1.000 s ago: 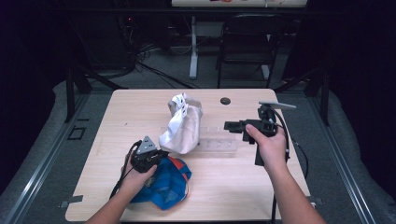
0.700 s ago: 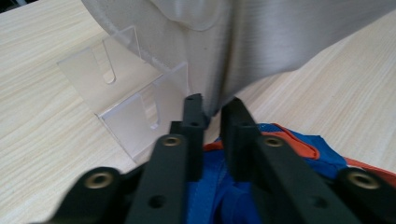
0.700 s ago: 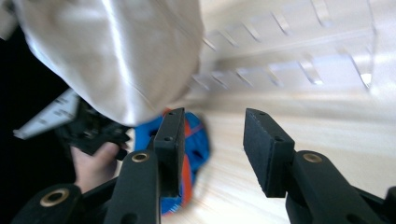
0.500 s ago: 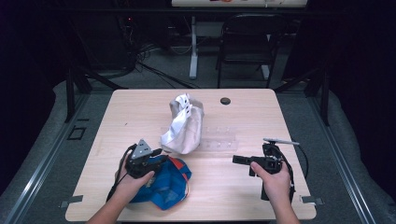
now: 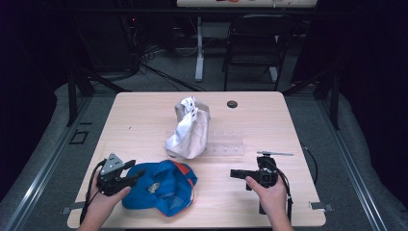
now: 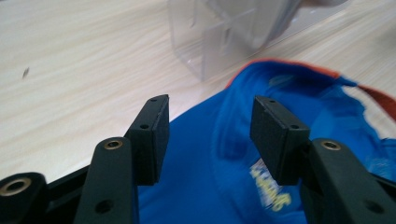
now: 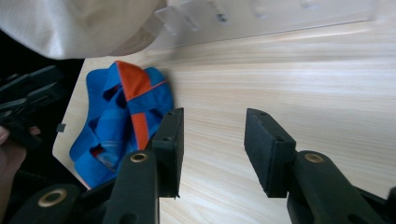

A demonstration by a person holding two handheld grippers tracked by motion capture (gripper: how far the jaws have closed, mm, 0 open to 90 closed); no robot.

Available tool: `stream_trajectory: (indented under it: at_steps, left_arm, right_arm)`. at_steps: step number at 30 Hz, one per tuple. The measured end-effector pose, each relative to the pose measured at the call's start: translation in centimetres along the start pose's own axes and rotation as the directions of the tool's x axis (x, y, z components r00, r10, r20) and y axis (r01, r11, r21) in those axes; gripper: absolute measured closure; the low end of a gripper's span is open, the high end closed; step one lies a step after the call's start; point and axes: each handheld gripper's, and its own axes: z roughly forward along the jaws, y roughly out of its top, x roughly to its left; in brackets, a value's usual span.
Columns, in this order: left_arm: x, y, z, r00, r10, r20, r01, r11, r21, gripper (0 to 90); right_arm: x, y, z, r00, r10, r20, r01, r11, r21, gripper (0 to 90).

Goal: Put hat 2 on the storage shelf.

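Step in hand: the left gripper (image 5: 126,174) is letting go of the blue cap (image 5: 161,187), its jaws having just been opening; in the left gripper view they are standing apart with nothing pinched, the cloth lying below them.
Blue cap: lying crumpled near the table's (image 5: 144,115) front edge, left of middle.
Right gripper (image 5: 238,173): hovering near the front right of the table, jaws released and empty over bare wood.
White cap (image 5: 188,129): resting at the table's middle, leaning on the clear rack (image 5: 226,144).
Next move: probably a fresh grip on the blue cap's brim, calling for jaws lowered square onto one cloth edge.
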Motion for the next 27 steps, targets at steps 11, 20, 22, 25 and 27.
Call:
stream_trajectory:
  at_steps: [11,20,22,25,27]
  left_arm:
    - [2.1,-1.5,0.9,0.9959,-0.084,0.034,0.084,0.9964,0.002,53.8]
    - [2.0,-2.1,0.1,0.9955,-0.095,0.004,0.095,0.9954,0.011,49.1]
    - [2.0,-2.2,0.1,0.9959,-0.090,-0.004,0.090,0.9959,0.009,49.1]
    - [1.9,-2.5,0.0,0.9958,-0.091,-0.015,0.091,0.9957,0.019,49.1]
    - [1.8,-2.6,-0.1,0.9961,-0.087,-0.015,0.088,0.9955,0.035,49.0]
  right_arm:
    - [1.9,-2.8,3.9,0.9894,-0.141,0.032,0.140,0.990,0.027,58.5]
    - [2.2,-2.8,5.1,0.9898,-0.142,-0.010,0.143,0.988,0.062,58.2]
    - [2.3,-2.7,5.4,0.9884,-0.150,-0.020,0.151,0.986,0.076,58.3]
    - [2.4,-2.5,5.8,0.9901,-0.132,-0.049,0.135,0.987,0.083,58.5]
    - [2.5,-2.3,6.0,0.9904,-0.105,-0.090,0.113,0.990,0.089,58.6]
